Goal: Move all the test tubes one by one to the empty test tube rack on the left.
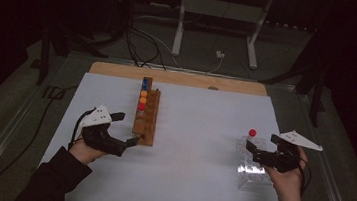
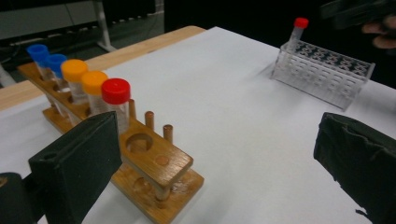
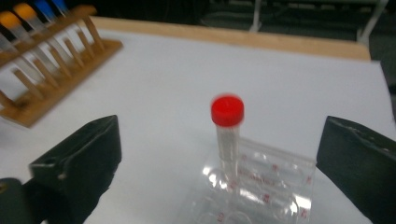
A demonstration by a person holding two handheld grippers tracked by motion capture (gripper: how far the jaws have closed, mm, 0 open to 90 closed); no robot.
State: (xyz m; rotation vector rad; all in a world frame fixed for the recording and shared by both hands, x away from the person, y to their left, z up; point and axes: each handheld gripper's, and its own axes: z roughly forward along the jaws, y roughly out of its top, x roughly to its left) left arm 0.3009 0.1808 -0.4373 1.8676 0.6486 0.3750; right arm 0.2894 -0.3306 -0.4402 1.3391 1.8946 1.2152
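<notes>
The wooden rack (image 1: 145,119) sits near the left side of the white table (image 1: 193,182), with five capped tubes in a row, and the left gripper (image 1: 124,128) hangs wide open and empty just beside its near end. On the right, one red-capped tube (image 3: 227,135) stands upright in the clear rack (image 3: 261,186), and the right gripper (image 1: 258,145) is wide open around it, not touching. The tube looks light, thin, smooth and a bit slippery, so I would pinch it gently just under the cap.
</notes>
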